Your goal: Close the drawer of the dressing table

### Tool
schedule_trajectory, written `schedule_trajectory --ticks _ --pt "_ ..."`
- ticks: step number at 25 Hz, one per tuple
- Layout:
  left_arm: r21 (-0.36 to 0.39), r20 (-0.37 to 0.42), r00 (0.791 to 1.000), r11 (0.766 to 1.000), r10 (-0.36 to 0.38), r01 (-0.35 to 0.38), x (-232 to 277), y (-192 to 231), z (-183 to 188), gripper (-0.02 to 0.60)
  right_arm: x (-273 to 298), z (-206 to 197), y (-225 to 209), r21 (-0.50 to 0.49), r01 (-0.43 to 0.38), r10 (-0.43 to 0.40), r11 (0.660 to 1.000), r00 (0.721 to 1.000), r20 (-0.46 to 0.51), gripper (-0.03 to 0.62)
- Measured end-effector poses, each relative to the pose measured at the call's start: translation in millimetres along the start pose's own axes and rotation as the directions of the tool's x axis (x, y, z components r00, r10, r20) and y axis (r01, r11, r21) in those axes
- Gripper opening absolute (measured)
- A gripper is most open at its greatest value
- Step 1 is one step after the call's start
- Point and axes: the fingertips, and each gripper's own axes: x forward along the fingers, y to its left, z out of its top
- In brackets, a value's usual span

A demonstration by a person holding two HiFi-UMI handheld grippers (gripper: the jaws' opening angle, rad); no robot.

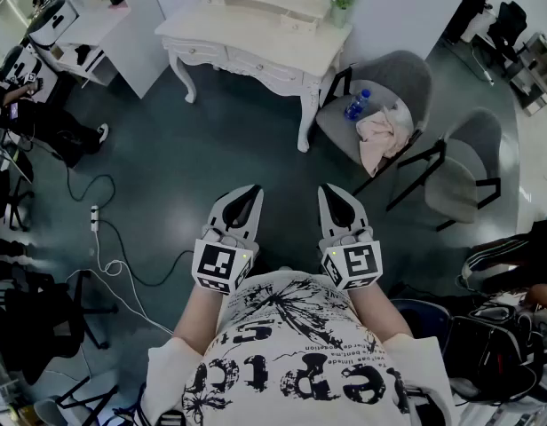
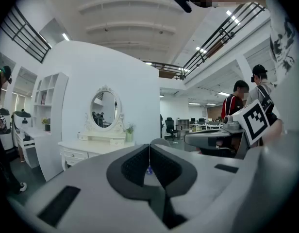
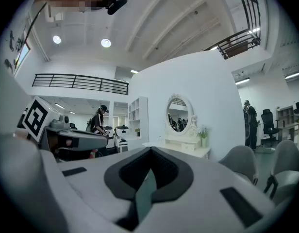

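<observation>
The white dressing table [image 1: 256, 38] stands across the room at the top of the head view, its drawer fronts [image 1: 247, 62] facing me. From here I cannot tell whether a drawer stands out. My left gripper [image 1: 245, 201] and right gripper [image 1: 337, 201] are held side by side close to my chest, far from the table, both shut and empty. The left gripper view looks over its closed tips [image 2: 149, 147] to the table [image 2: 89, 148] and its oval mirror [image 2: 104, 109]. In the right gripper view the table [image 3: 186, 148] and mirror [image 3: 178, 114] lie beyond the shut tips [image 3: 150, 150].
A grey chair [image 1: 393, 82] right of the table holds a blue bottle [image 1: 356, 105] and a pink cloth [image 1: 380, 140]. A second grey chair [image 1: 473, 162] stands further right. Cables and a power strip [image 1: 94, 218] lie on the dark floor at left. A white shelf unit [image 1: 109, 29] stands left of the table.
</observation>
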Motion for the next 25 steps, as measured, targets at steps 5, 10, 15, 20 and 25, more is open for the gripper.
schedule_trajectory --ticks 5,10,15,20,25 --pt "-0.002 -0.002 1.0 1.0 -0.008 0.008 1.9 1.3 -0.5 0.02 2.8 -2.3 0.9 -0.002 -0.004 0.004 1.0 1.0 -0.009 0.017" --pt "-0.01 -0.006 1.0 1.0 -0.009 0.009 3.7 8.3 -2.4 0.02 10.3 -7.2 1.0 0.016 0.01 -0.009 1.0 1.0 -0.024 0.017" --pt "-0.025 -0.02 1.0 1.0 -0.02 0.02 9.4 20.4 -9.4 0.02 25.0 -14.0 -2.2 0.047 0.032 -0.03 0.998 0.999 -0.034 0.017" --pt "-0.048 -0.033 0.999 0.998 -0.028 0.026 22.9 45.5 -10.3 0.02 51.5 -15.7 -0.7 0.045 0.039 -0.036 0.998 0.998 -0.058 0.017" --pt "-0.054 -0.041 0.997 0.997 -0.058 0.056 47.1 88.6 -10.3 0.02 104.2 -10.9 2.5 0.046 0.057 -0.054 0.997 0.997 -0.058 0.017"
